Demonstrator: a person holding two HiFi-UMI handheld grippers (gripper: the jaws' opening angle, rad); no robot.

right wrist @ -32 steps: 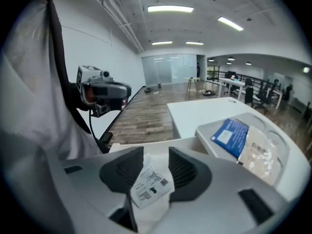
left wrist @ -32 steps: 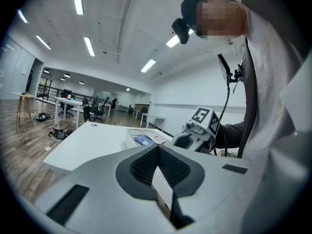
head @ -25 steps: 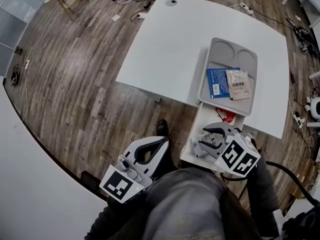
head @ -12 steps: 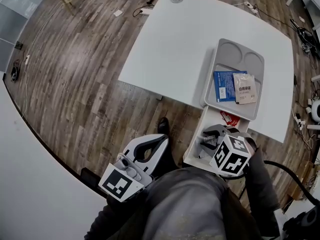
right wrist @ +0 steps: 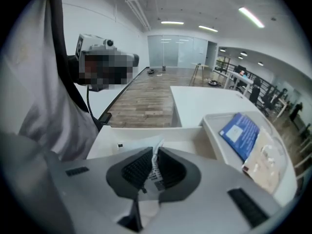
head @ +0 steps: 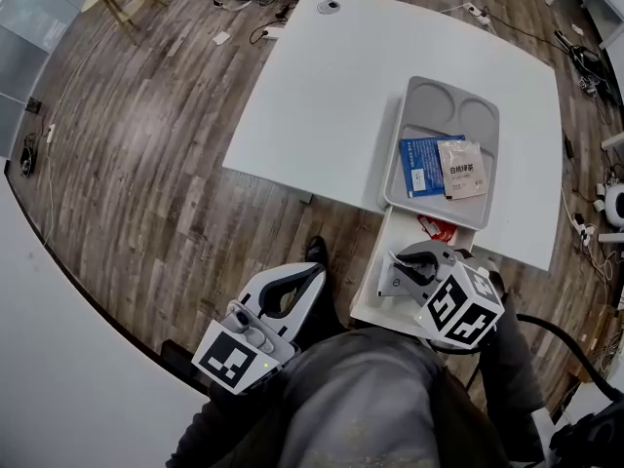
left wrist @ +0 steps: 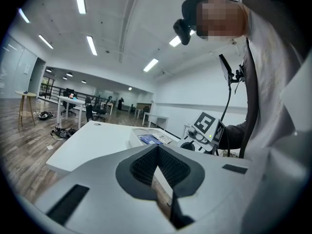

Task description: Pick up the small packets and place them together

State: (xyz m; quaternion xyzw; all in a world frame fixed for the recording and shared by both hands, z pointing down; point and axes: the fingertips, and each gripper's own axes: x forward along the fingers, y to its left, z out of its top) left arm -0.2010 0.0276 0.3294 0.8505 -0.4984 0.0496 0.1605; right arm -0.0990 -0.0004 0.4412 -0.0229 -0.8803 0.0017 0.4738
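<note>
**White sachet pinched in the right claw, ready to join the others**

White and paper-thin, the white packet (right wrist: 154, 175) stands on edge between the pads of the right gripper (right wrist: 155, 151). Its jaws have just been closing and now press on the packet from both sides. Dark print shows on the strip of packet visible between the pads, and one corner pokes up past the fingertips. The gripper hangs over the white bin (head: 370, 300) at the near edge of the white table (head: 322, 86). A red packet (head: 437, 228) lies at the far end of that bin.

The blue packet (head: 419, 164) and the pale packet (head: 462, 167) lie side by side, touching or slightly overlapping, in the grey tray (head: 419, 96) on the table just beyond the bin. That looks like the gathering spot.

The left gripper (left wrist: 156, 149) is held low and off to the side, well apart from the work. Its jaws are together with nothing between them.

The held sachet will probably handle as very light, limp and rather slick. It should weigh almost nothing, but it may flop, swing or twist in the pads if moved briskly. The hold seems to sit across the flat body rather than on a bare corner, which suits it. A flat face or sealed seam gives the pads the most to bite on. Its contents cannot be made out, so a gentle squeeze is the safer guess. The main risks are the film sliding out during the carry and sticking to a pad at release.
</note>
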